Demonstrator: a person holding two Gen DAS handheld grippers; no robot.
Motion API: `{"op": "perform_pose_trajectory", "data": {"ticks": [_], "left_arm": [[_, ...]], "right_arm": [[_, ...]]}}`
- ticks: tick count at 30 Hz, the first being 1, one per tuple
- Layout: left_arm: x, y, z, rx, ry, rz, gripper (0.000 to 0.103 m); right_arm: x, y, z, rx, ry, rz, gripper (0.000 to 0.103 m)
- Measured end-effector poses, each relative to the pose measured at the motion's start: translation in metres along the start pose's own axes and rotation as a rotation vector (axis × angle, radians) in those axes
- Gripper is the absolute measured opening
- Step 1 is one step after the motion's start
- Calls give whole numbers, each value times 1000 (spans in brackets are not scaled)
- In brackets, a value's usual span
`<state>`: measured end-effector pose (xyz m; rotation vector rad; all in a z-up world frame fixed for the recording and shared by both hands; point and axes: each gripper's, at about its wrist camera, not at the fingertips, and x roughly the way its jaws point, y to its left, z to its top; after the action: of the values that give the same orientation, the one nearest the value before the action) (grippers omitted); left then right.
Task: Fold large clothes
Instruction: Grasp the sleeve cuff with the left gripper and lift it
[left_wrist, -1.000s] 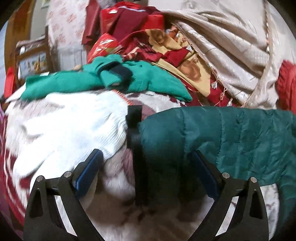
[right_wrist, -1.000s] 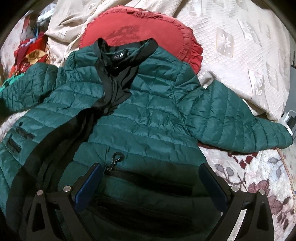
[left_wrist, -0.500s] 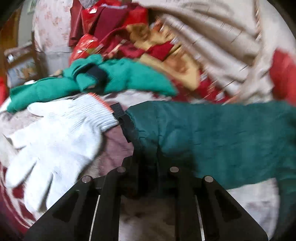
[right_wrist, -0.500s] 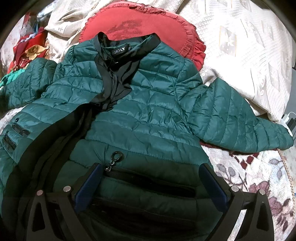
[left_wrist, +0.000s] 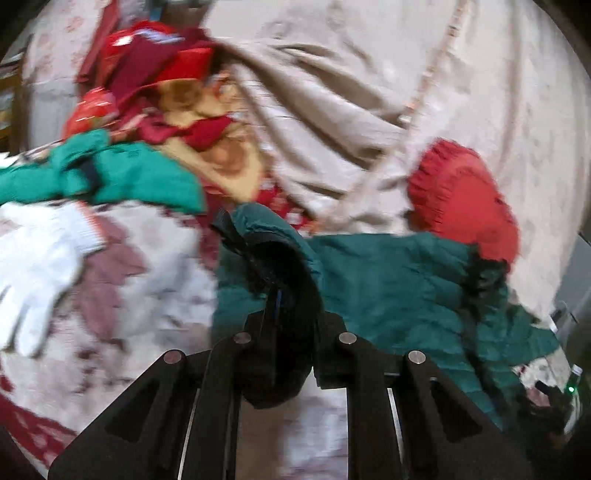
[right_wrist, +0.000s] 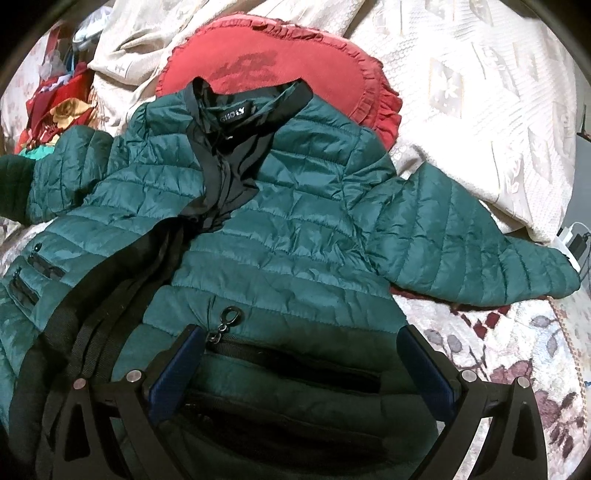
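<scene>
A dark green quilted jacket (right_wrist: 280, 229) lies spread, front up, on a patterned bed cover (right_wrist: 517, 350), its black collar (right_wrist: 251, 107) resting on a red pillow (right_wrist: 280, 62). My left gripper (left_wrist: 291, 295) is shut on the cuff (left_wrist: 266, 240) of the jacket's sleeve and holds it lifted off the bed; the sleeve (left_wrist: 388, 280) trails right toward the jacket body. My right gripper (right_wrist: 295, 354) hangs open over the jacket's lower front, its blue pads either side of a zipped pocket (right_wrist: 288, 354). The other sleeve (right_wrist: 461, 243) lies stretched out to the right.
A white knit glove (left_wrist: 37, 266) lies on the cover at the left. Behind it sit a bright green garment (left_wrist: 122, 173) and a heap of red and yellow cloth (left_wrist: 177, 92). A beige blanket (left_wrist: 332, 92) is bunched at the back. A white charger (right_wrist: 569, 236) lies at the far right.
My left gripper has closed on the sleeve cuff, then risen and swung right with it, so the cuff now stands folded above the bed. The right gripper has stayed put.
</scene>
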<state>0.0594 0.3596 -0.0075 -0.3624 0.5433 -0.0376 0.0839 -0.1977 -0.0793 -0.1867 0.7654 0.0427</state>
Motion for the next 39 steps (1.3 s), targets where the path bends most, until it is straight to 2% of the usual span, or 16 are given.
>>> {"op": "perform_pose_trajectory", "data": {"ticks": [3,9,12,17,22,30,34,39], "left_arm": [[9,-37,-2,19,3,-42,13],[31,-128,6,51,13,-194,13],[39,-181,11,78,16,-290,13],[61,-266,16,101,41,-466,13],[101,-341,-6,129,113,-583,13],[164,-404,-66,129,251,-671,13],[192,-419,-88,155,296,-675,13],[219,-423,-98,161,335,-655,13]], "right_arm": [[-3,-4,0,15,-7,-9,103],[-13,-20,-2,66,-28,-69,103],[-10,-34,-4,114,-1,-122,103],[0,-56,-9,222,56,-131,103],[7,-56,-12,234,83,-124,103],[16,-68,-18,315,128,-105,103],[22,-74,-21,353,159,-104,103],[28,-82,-23,401,179,-96,103]]}}
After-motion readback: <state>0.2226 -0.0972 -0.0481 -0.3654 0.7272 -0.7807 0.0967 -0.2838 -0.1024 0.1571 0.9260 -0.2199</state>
